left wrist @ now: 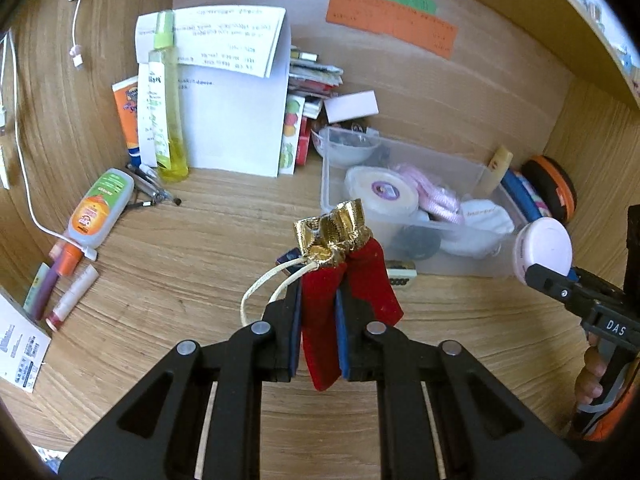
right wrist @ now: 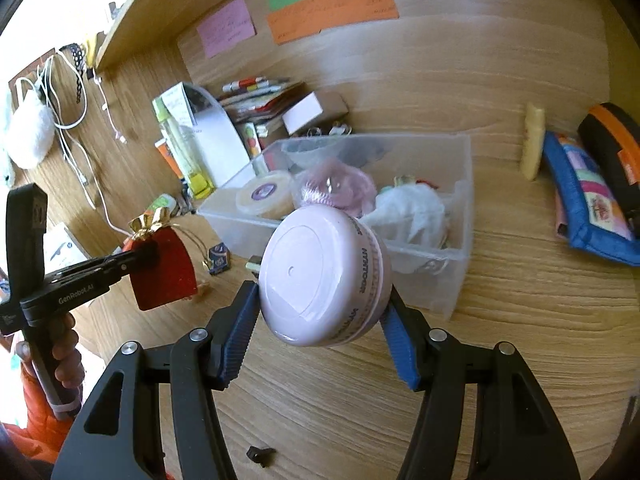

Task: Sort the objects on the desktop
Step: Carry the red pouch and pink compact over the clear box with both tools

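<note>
- Red velvet: from the left wrist, the left gripper [left wrist: 318, 300] is clamped on a small pouch [left wrist: 340, 276] with a gold top, lifted off the desk [left wrist: 180, 280]; the clear bin [left wrist: 404, 184] sits just beyond.
- From the right wrist, the right gripper [right wrist: 320, 308] squeezes a pink jar [right wrist: 324, 276], the bin right behind it, the pouch off to its left.

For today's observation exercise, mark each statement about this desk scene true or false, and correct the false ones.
1. The left hand-held gripper holds a red pouch. True.
2. The right hand-held gripper is empty. False: it grips a pink jar.
3. The clear box has things in it. True.
4. The yellow bottle lies flat. False: it stands upright.
</note>
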The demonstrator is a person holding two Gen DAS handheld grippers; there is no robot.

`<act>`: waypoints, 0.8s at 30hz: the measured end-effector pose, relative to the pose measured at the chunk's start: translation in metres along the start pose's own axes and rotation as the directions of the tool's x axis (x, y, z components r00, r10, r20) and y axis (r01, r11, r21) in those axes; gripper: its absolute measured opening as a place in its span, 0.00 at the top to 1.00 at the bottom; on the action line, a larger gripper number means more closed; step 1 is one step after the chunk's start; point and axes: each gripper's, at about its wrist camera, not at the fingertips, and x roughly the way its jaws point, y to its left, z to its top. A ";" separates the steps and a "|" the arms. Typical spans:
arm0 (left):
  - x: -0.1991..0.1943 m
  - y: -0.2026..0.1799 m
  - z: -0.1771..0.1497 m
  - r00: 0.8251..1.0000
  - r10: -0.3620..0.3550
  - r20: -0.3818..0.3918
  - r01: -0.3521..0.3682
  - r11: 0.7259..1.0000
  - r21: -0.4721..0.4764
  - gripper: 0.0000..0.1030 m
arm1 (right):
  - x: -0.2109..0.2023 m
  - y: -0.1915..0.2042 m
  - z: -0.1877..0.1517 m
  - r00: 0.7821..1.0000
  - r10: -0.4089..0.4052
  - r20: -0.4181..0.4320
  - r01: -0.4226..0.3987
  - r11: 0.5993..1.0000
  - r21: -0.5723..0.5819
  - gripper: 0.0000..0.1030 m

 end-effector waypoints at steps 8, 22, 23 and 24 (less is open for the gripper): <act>-0.014 0.009 0.024 0.998 -0.012 0.067 0.012 1.000 0.001 0.87 | -0.025 0.004 0.019 0.997 -0.037 0.068 0.038 0.999 -0.016 0.45; 0.000 -0.012 0.071 0.990 0.012 0.138 -0.021 0.998 0.059 0.87 | -0.017 -0.001 0.063 0.988 -0.101 0.114 0.108 0.992 -0.058 0.45; 0.002 -0.014 0.075 0.990 0.008 0.139 -0.017 0.998 0.062 0.87 | -0.013 -0.001 0.067 0.988 -0.109 0.114 0.116 0.991 -0.061 0.45; 0.004 -0.015 0.078 0.990 0.005 0.141 -0.014 0.998 0.063 0.87 | -0.011 -0.002 0.069 0.987 -0.112 0.113 0.119 0.991 -0.062 0.45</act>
